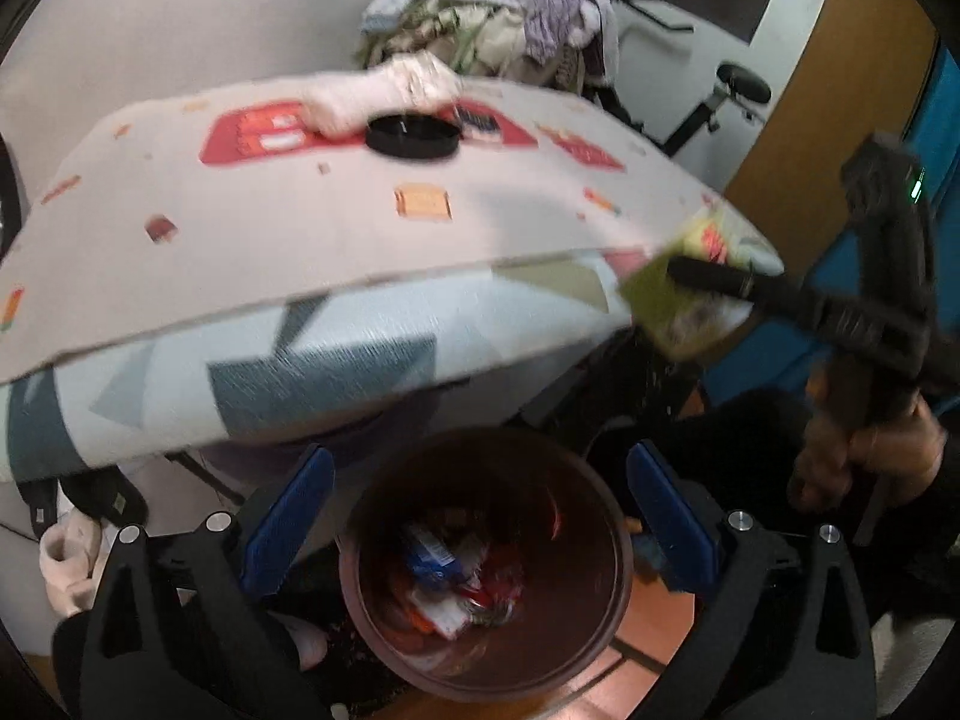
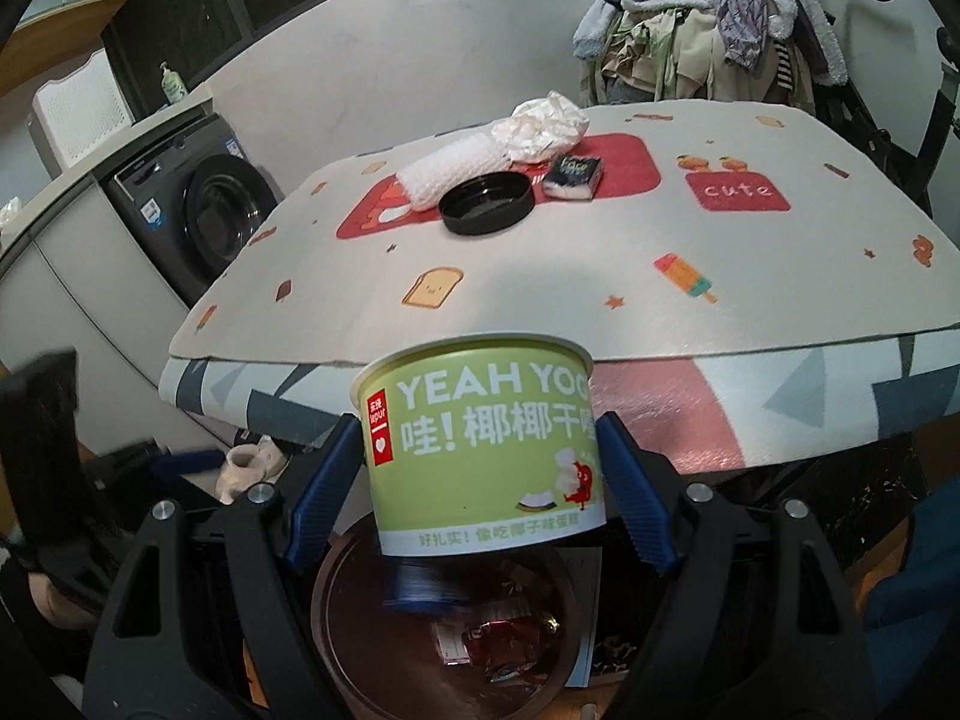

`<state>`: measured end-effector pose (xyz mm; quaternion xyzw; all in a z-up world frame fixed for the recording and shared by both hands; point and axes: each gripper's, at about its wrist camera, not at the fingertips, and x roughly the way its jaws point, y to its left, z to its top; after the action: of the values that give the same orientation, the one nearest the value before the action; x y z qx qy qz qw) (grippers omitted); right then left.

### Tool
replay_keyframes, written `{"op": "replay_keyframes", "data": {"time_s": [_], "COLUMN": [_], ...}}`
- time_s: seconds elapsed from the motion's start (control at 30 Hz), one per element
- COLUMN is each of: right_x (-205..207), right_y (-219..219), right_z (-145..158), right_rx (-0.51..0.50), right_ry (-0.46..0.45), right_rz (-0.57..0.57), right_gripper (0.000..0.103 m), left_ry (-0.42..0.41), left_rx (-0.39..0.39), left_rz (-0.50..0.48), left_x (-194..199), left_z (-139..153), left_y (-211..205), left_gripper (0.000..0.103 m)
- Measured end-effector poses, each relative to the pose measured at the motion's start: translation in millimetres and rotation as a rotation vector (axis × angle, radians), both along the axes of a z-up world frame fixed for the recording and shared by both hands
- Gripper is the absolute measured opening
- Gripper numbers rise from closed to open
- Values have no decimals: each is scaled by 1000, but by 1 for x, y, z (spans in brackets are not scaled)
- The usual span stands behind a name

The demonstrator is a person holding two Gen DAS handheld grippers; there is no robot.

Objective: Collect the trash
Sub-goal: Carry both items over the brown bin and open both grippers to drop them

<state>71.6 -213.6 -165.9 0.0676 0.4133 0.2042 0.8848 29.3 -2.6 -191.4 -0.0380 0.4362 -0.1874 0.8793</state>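
My left gripper stands open with nothing between its blue pads, right above a brown trash bin that holds crumpled wrappers. My right gripper is shut on a green yogurt cup, held upright over the same bin. In the left wrist view that cup hangs at the table's corner. A blurred blue thing shows at the bin's mouth under the cup. On the table mat lie a black lid, a roll of bubble wrap, crumpled white paper and a small dark packet.
The table's edge overhangs the bin's far side. A washing machine stands at the left, and a heap of clothes rises behind the table. A person's hand grips the right tool. A pale slipper lies on the floor.
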Motion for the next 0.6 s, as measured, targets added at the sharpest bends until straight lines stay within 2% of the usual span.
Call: {"op": "replay_keyframes", "data": {"time_s": [0.2,0.33,0.6], "right_x": [-3,-7,-11], "right_y": [16,28,56], "right_z": [-13,-31,-64], "right_rx": [-15,-26,-134], "right_ry": [23,46,99], "right_rz": [40,72,166], "right_gripper": [78,78,79], "left_ry": [-147,-206,-200], "left_rx": [51,101,117], "left_rz": [32,37,60], "left_x": [-15,-24,-24], "left_z": [27,26,16], "left_y": [16,21,22], "left_gripper": [97,97,97]}}
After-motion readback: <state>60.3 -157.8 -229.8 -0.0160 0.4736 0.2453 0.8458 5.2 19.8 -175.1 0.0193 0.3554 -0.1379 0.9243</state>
